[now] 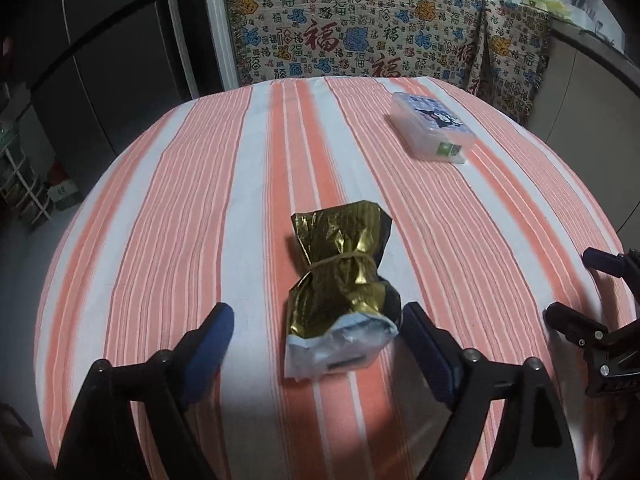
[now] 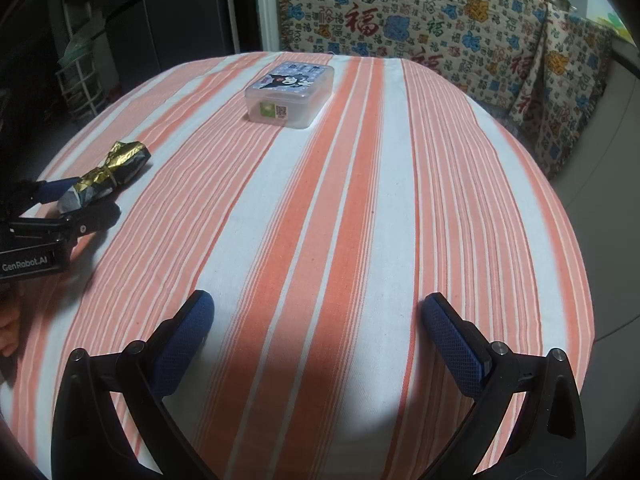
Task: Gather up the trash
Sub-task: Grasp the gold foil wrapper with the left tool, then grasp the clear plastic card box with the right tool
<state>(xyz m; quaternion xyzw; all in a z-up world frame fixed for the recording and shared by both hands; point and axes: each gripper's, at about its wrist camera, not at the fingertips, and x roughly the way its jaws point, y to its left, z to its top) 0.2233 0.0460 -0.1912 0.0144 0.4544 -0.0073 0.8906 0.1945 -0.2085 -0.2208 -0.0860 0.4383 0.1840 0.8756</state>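
Gold foil wrapper (image 1: 340, 292): lying loose on the striped tabletop (image 1: 200, 200), flanked by the wide-apart left claw (image 1: 316, 344), untouched. Right claw (image 2: 316, 340): spread, empty, over bare cloth. Risk noted: crumpled foil may be flattened or squeezed out sideways if pinched off-centre.

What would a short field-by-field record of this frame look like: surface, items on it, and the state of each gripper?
surface: table under an orange-and-white striped cloth
trash item: crumpled gold foil bag, tied round its middle, lying on the cloth
other item: clear plastic box with a cartoon label, lid on, near the far edge
left gripper: open, fingers either side of the bag's near end, not pressing it
right gripper: open, nothing between its fingers, over bare cloth
background: patterned fabric draped behind the table
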